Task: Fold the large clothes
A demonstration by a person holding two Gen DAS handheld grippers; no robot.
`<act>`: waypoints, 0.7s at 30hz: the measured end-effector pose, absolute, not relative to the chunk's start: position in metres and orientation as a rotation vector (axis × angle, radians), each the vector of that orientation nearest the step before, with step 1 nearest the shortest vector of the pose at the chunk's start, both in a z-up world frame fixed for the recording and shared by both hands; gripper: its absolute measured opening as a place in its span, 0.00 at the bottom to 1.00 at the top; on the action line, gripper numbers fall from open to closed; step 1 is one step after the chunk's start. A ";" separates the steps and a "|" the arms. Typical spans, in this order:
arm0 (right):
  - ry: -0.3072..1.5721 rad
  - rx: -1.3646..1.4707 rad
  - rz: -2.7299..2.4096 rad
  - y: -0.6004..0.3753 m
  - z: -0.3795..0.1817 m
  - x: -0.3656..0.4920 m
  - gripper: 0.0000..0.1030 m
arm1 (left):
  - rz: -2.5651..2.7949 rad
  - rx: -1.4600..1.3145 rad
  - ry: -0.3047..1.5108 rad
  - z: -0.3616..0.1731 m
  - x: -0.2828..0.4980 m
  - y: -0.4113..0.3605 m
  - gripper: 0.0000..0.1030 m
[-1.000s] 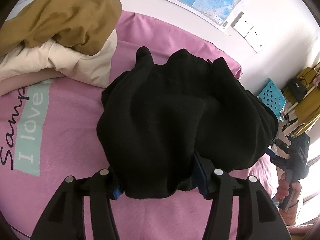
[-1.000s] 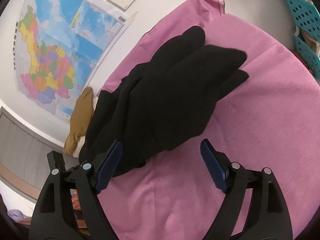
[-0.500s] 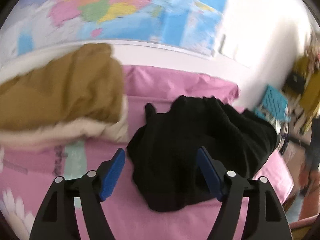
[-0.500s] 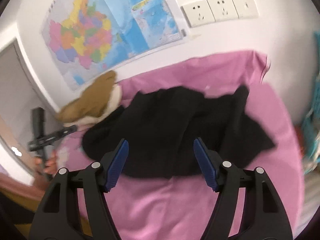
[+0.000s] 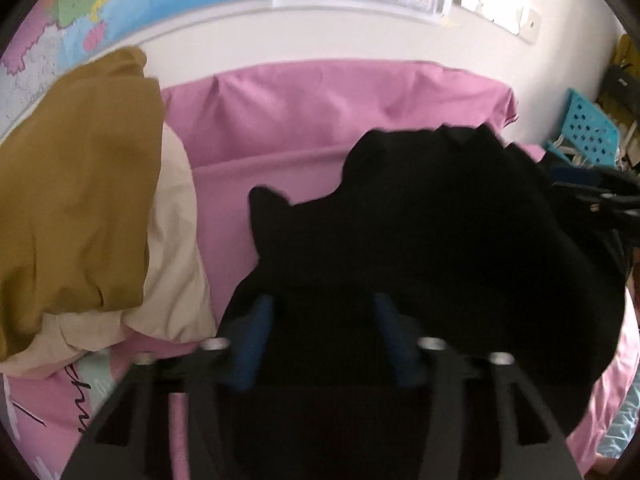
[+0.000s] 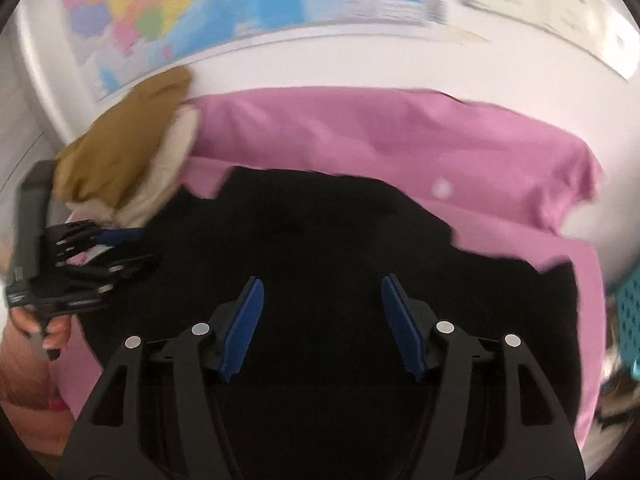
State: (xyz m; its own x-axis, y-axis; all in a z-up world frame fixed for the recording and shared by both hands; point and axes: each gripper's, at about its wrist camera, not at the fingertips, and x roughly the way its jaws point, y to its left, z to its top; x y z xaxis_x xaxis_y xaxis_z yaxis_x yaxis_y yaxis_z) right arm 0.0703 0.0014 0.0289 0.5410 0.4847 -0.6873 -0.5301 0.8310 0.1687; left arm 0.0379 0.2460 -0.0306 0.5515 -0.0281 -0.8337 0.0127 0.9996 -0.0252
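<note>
One crumpled black fleece garment (image 5: 440, 240) heaped on pink bedsheet (image 5: 320, 108), right of two piled cloths: mustard (image 5: 76, 192) over cream (image 5: 176, 248). Left gripper (image 5: 320, 332) just narrowed, blue pads sunk in black fabric, grip unclear. Right gripper (image 6: 320, 320) closing slightly, still apart, nothing clasped. Wall map (image 6: 180, 4) beyond; hand (image 6: 44, 328) only in right view.

Pink bed (image 5: 320, 112) bears black garment (image 5: 440, 220), mustard-and-cream pile (image 5: 80, 200).
</note>
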 end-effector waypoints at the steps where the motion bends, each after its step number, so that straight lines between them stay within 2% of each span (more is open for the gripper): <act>1: 0.801 -0.056 0.619 0.004 0.029 0.071 0.62 | -0.007 -0.023 0.991 -0.033 0.038 0.251 0.13; 3: 0.817 -0.121 0.599 0.017 0.024 0.077 0.66 | 0.001 -0.058 0.994 -0.034 0.037 0.261 0.05; 5: 0.832 -0.194 0.525 0.025 0.017 0.085 0.67 | -0.006 -0.109 0.994 -0.033 0.034 0.272 0.05; 7: 0.877 -0.286 0.481 0.034 0.003 0.096 0.63 | -0.005 -0.113 0.968 -0.029 0.029 0.275 0.05; 8: 0.897 -0.304 0.479 0.037 -0.002 0.099 0.62 | -0.013 -0.112 0.955 -0.024 0.026 0.275 0.09; 9: 0.909 -0.308 0.485 0.038 -0.006 0.102 0.62 | -0.035 -0.111 0.951 -0.021 0.024 0.274 0.30; 10: 0.908 -0.301 0.494 0.038 -0.007 0.103 0.52 | -0.076 -0.107 0.949 -0.018 0.023 0.270 0.56; 11: 0.906 -0.297 0.504 0.037 -0.005 0.103 0.39 | -0.089 -0.098 0.942 -0.017 0.023 0.266 0.64; 12: 0.902 -0.309 0.491 0.037 -0.003 0.103 0.04 | -0.093 -0.073 0.934 -0.016 0.025 0.262 0.67; 14: 0.864 -0.282 0.495 0.030 0.008 0.100 0.04 | -0.051 0.013 0.933 -0.019 0.030 0.250 0.63; 15: 0.833 -0.265 0.492 0.025 0.018 0.097 0.04 | -0.039 0.032 0.946 -0.023 0.034 0.248 0.53; 16: 0.803 -0.251 0.485 0.022 0.026 0.097 0.04 | -0.031 0.033 0.953 -0.025 0.037 0.249 0.38; 17: 0.763 -0.222 0.480 0.015 0.037 0.095 0.04 | 0.001 0.040 0.953 -0.027 0.040 0.252 0.29; 18: 0.734 -0.193 0.478 0.010 0.045 0.095 0.04 | 0.039 0.045 0.951 -0.028 0.041 0.257 0.11; 21: 0.639 -0.069 0.431 -0.009 0.068 0.105 0.04 | 0.079 0.016 0.935 -0.026 0.035 0.275 0.12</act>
State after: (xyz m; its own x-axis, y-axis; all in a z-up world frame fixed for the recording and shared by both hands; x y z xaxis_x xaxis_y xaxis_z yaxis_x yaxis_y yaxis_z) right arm 0.1053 -0.0089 0.0681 0.7175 0.3682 -0.5913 -0.4099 0.9095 0.0690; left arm 0.0351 0.2745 -0.0258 0.5914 0.0752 -0.8028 -0.0615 0.9970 0.0480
